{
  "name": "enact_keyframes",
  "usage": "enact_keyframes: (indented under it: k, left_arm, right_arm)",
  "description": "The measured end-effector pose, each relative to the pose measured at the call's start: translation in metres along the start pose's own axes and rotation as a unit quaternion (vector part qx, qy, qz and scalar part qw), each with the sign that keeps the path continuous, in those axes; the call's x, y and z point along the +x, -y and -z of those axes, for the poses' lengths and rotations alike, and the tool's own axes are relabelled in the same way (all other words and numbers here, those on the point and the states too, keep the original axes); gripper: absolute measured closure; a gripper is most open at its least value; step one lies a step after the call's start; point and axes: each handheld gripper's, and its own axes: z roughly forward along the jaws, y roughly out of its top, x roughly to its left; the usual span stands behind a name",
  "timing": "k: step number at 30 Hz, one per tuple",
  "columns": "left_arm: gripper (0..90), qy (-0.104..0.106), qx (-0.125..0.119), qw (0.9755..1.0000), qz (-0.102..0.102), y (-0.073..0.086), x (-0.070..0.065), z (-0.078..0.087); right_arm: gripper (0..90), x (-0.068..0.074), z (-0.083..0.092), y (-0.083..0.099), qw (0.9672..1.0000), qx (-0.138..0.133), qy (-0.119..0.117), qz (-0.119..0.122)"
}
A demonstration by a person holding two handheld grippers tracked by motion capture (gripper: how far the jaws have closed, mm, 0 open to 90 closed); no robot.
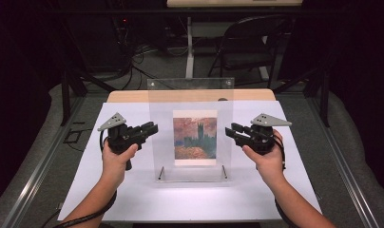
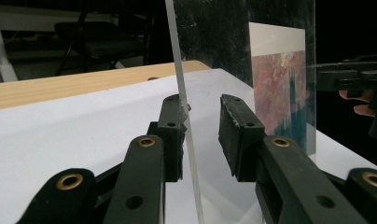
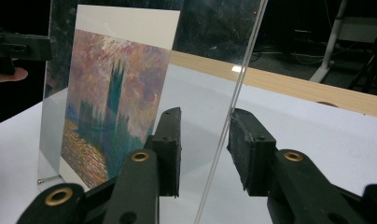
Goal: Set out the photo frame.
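Observation:
A clear acrylic frame [image 1: 190,92] stands upright on the white sheet, holding a painting print [image 1: 195,137] of a dark tower under a red sky. My left gripper [image 1: 154,127] is at the frame's left edge and my right gripper [image 1: 229,129] at its right edge. In the left gripper view the pane's edge [image 2: 177,60] runs between the jaws of the left gripper [image 2: 200,109], close against one pad, with a gap to the other. In the right gripper view the pane's edge [image 3: 245,70] passes between the jaws of the right gripper [image 3: 205,123], with a gap on the print's side.
A white sheet [image 1: 133,190] covers the wooden table [image 1: 133,96]. Two metal pegs [image 1: 160,173] hold the frame's foot. A dark chair [image 1: 256,38] and a desk leg [image 1: 189,47] stand beyond the table's far edge.

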Motion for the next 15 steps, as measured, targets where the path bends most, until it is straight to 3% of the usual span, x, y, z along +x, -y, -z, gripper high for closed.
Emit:
enact_keyframes:
  k: [15]
  left_arm:
    - [71.6, 0.006, -0.013, 0.9999, -0.006, 0.007, -0.011, 0.011]
  right_arm:
    - [67.3, 0.006, 0.013, 0.009, 0.9993, -0.027, -0.019, -0.019]
